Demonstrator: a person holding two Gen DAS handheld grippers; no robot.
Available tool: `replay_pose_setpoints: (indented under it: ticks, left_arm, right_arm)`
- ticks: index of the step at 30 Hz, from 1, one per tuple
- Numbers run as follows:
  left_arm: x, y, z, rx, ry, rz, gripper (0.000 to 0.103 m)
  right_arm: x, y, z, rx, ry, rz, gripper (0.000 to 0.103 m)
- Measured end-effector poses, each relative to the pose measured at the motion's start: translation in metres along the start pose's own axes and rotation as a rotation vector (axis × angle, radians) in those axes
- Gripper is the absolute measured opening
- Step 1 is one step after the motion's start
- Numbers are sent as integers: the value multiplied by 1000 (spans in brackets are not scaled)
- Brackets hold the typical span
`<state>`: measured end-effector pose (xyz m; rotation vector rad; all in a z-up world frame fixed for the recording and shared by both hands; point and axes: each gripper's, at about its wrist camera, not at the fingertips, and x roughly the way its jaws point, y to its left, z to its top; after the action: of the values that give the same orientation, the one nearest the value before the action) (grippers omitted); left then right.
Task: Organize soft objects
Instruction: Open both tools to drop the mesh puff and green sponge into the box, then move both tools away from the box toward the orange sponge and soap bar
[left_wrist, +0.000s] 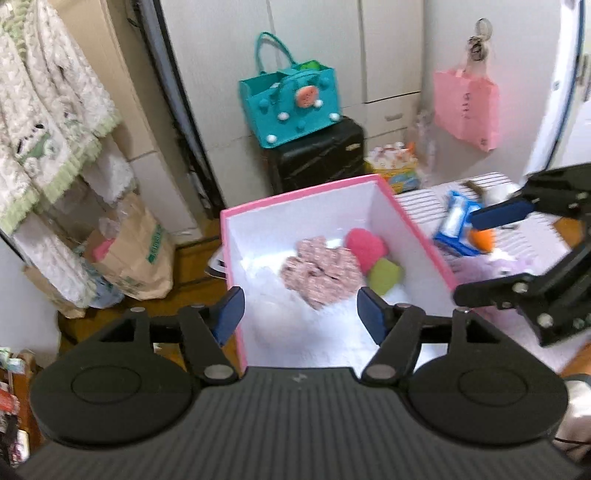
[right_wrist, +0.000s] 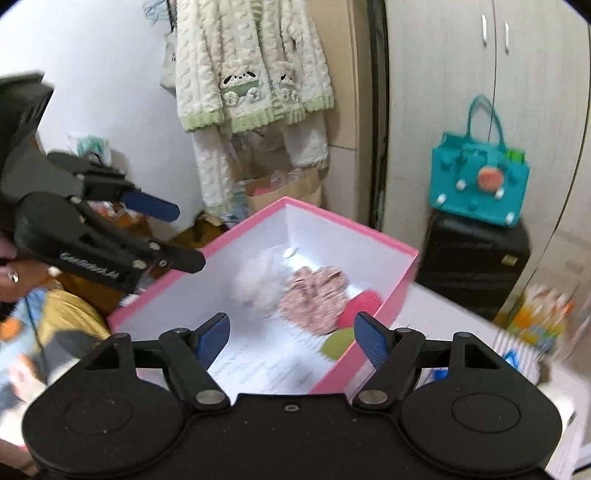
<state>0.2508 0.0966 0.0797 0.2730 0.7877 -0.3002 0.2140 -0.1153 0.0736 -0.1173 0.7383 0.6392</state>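
the pink box (left_wrist: 413, 221) sits open in front of both grippers, and some soft things are already inside it, so part of the tidying looks done. in the box there is a pink patterned cloth thing (left_wrist: 321, 273) in the middle, a bright pink soft ball (left_wrist: 365, 245) just beside it, and a green soft ball (left_wrist: 384, 275) touching the pink one near the box wall. from the right wrist view there is also a white fluffy thing (right_wrist: 255, 286) in the box, next to the patterned one, but it is blurry so it is hard to say what it is. the left gripper (left_wrist: 301, 314) is above the box with its jaws apart and nothing between them. the right gripper (right_wrist: 291, 339) is the same, jaws apart and empty, over the near corner of the box. more things wait outside the box on the striped cloth (left_wrist: 421, 201): a blue and white pack (left_wrist: 452, 229), something orange (left_wrist: 484, 238), and something pale purple (left_wrist: 495, 266). my guess is that some of these soft ones must go in the box next, so the job is about half done. a teal bag (left_wrist: 291, 103) sits on a black case (left_wrist: 317, 155) far behind, and it is not part of the job as far as i can see.
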Motion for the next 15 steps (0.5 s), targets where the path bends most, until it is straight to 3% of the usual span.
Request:
replay_pose_setpoints:
  ticks: [4, 10, 15]
  left_arm:
    - [-32, 1, 0, -9, 5, -84, 72]
    - [-85, -19, -15, 66, -81, -35, 73]
    - [-109, -50, -34, 130, -119, -55, 73]
  right_arm:
    - [-17, 3, -6, 52, 17, 49, 79]
    - [-54, 21, -27, 25, 17, 140, 79]
    - [-84, 32, -50, -5, 1, 134, 79]
